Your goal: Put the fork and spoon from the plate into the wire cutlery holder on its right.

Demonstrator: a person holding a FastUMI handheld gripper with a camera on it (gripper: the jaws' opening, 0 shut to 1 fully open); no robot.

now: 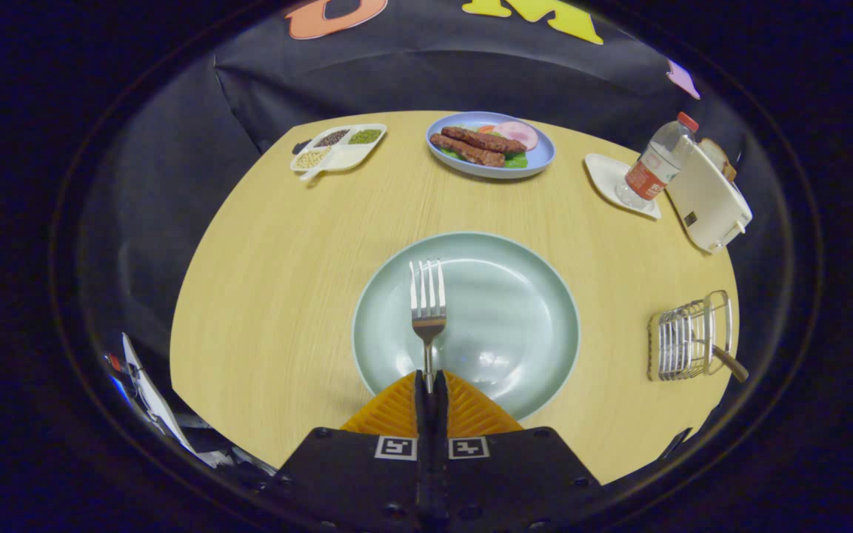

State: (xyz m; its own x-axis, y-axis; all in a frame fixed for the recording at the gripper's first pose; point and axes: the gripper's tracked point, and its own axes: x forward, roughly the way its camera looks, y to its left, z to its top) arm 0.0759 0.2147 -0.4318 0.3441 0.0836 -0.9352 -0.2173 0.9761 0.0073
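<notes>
Gripper view: gripper (pixel 430 385) clamped thinly on fork (pixel 427 311) over plate (pixel 467 322); risks pivoting or slipping before holder (pixel 689 337), right of plate.

Round wooden table (pixel 286 281) carries a green plate (pixel 515 326); wire holder (pixel 689 337); food plate (pixel 491 166); divided dish (pixel 338 148); saucer (pixel 608 178); toaster (pixel 708 200).

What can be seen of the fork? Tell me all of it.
The fork looks like shiny metal, with four tines pointing away from the claw. Its handle runs back between the two orange fingers, which are closed on it. The head lies over the pale green plate; whether it touches the plate I cannot tell.
</notes>
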